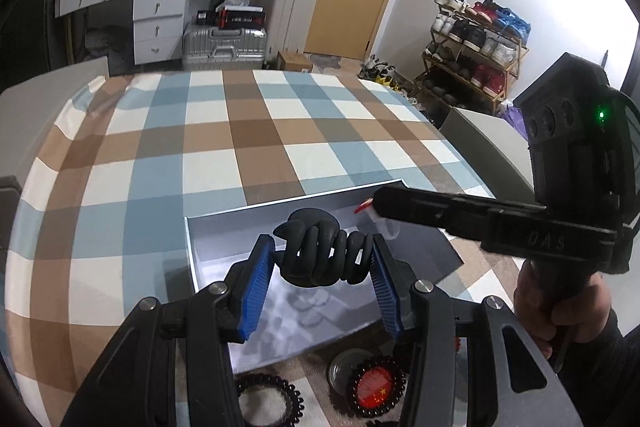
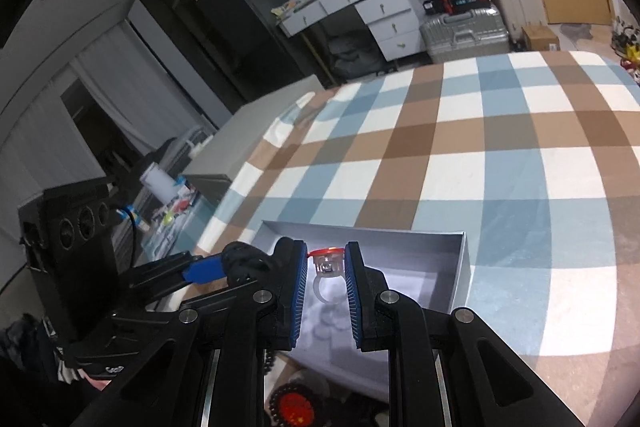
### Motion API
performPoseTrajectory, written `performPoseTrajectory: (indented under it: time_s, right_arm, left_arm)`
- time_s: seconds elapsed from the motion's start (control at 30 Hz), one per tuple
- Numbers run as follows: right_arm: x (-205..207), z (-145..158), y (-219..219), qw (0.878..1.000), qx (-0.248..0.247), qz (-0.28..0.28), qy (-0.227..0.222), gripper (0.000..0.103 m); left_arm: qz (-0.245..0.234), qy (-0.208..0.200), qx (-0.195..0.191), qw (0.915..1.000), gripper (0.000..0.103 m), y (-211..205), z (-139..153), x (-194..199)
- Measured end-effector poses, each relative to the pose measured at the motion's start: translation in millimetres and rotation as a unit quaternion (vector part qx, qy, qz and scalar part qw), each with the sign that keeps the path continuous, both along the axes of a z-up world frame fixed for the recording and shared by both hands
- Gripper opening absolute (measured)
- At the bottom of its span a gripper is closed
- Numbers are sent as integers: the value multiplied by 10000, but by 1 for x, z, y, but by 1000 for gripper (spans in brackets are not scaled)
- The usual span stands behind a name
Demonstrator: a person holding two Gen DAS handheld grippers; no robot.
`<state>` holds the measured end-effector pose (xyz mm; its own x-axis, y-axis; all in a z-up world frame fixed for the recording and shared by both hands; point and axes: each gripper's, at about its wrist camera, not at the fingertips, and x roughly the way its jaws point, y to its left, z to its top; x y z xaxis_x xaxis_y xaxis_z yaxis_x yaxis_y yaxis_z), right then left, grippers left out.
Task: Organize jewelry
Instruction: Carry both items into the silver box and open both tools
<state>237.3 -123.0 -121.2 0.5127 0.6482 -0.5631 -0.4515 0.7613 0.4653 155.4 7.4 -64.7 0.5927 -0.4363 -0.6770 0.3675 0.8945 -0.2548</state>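
My left gripper (image 1: 323, 254) is shut on a black spiral hair tie (image 1: 320, 251), held above an open grey box (image 1: 224, 227) on the checked tablecloth. Its blue pads (image 1: 260, 291) press the coil from both sides. My right gripper (image 2: 326, 263) is shut on a clear plastic ring with a red top (image 2: 327, 269), also over the grey box (image 2: 460, 267). In the left wrist view the right gripper (image 1: 370, 205) reaches in from the right over the box's far corner, the ring's red top (image 1: 363, 207) showing at its tip. The left gripper with the hair tie (image 2: 240, 261) shows at the left of the right wrist view.
Near the box's front lie a black spiral bracelet (image 1: 266, 399), a round metal tin (image 1: 348, 371) and a red badge ringed in dark beads (image 1: 374, 389). The checked tablecloth (image 1: 240, 131) stretches beyond the box. A person's hand (image 1: 560, 307) holds the right gripper's handle.
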Motion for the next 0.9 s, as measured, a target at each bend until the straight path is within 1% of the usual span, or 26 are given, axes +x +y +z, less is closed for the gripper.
performPoseTrajectory:
  time_s: [0.17,0.3,0.43,0.5,0.53,0.57,0.6,0.63,0.67,0.7,0.77,0.9]
  right_arm:
    - [11,-9,8,9998,-167,38,118,18]
    - [16,-12,10,9997,-70,-25,235,20]
    - [19,-10,12,9994,63,-66,340,21]
    - [18,-8,11,9995,39,-107,301,27]
    - [16,-6,9,9996,48,-174,237,35]
    - [14,-3,6,9996,90,-193,195,47]
    - [13,-1,5,9996,139,-198,168,53]
    - [10,2,2,9995,194,-216,116,62]
    - [5,5,-1,9994,230,-249,20,65]
    - [1,9,-3,9993,229,-275,-76,66]
    - [-6,16,-5,9992,198,-304,-192,70]
    - [-23,29,-13,9978,193,-454,-442,75]
  left_arm:
    - [-63,168,3,9998,42,-2,-5,6]
    - [-70,255,-6,9996,42,-3,-8,12]
    - [-63,432,-236,9988,42,0,-8,20]
    - [-84,523,-346,9980,43,3,-8,23]
    - [-89,551,-447,9974,43,5,-7,22]
    - [-86,566,-519,9970,43,8,-7,21]
    - [-94,577,-538,9968,45,8,-6,22]
    - [-112,567,-546,9968,45,9,-5,20]
    - [-94,523,-524,9972,50,10,-2,17]
    - [-72,483,-503,9975,58,10,0,16]
    - [-81,374,-502,9980,67,12,4,11]
    - [33,222,-345,9992,68,14,11,5]
